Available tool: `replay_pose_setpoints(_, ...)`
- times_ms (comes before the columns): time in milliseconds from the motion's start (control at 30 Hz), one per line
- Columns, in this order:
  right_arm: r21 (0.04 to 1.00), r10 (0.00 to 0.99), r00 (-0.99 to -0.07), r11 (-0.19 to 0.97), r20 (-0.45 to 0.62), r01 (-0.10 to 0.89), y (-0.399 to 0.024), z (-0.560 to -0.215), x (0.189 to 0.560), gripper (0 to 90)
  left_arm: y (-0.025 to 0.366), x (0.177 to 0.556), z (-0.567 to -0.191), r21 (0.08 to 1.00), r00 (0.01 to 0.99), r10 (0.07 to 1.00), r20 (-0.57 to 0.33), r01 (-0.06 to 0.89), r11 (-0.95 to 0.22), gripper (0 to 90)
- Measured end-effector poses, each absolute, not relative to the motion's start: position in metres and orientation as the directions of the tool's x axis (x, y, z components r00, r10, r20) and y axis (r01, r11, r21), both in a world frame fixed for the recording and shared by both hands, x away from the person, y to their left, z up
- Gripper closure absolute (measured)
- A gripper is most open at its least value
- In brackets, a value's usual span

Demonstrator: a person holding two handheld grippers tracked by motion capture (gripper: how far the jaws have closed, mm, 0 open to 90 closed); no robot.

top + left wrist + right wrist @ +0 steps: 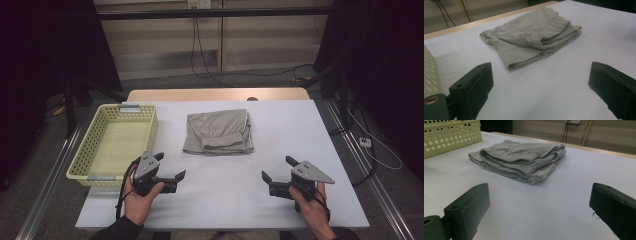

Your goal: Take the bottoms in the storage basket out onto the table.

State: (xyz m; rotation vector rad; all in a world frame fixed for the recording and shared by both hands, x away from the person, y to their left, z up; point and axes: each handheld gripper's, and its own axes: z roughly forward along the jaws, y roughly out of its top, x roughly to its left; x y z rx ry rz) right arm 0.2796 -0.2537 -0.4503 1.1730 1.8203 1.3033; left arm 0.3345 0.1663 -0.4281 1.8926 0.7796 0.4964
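Stock on my bench point(300, 150), counted: one folded grey garment point(219, 131), one pale yellow perforated basket point(116, 142), two grippers.

Garment: lies flat in the upper centre of the high view, on the white surface, just right of the basket and not touching it. Its ribbed waistband faces the lower edge of the frame.

Basket: left side of the frame, with nothing visible inside it.

Left gripper point(172, 166): I hold it at lower left, beside the basket's near corner, jaws spread wide with nothing between them. In the left gripper view the garment point(531, 37) sits beyond the jaws, in the upper middle, well apart.

Right gripper point(278, 168): lower right, jaws likewise spread and pinching nothing. In the right gripper view the garment point(521, 158) lies ahead, upper centre, with the basket point(451, 135) at upper left.
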Motion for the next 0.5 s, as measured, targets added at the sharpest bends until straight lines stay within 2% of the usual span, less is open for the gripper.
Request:
replay_pose_setpoints(233,0.941,0.903,-0.428,0.117,0.032,0.318,-0.2542,-0.4506,0.2796,2.8,0.1636,0.3343,-0.4288,0.901,0.710,0.704,0.028,0.287,-0.325,5.9)
replay_pose_setpoints(500,0.942,0.901,-0.432,0.113,0.036,0.315,-0.2544,-0.4505,0.2797,2.8,0.1608,0.3366,-0.4285,0.896,0.717,0.697,0.015,0.299,-0.327,5.9)
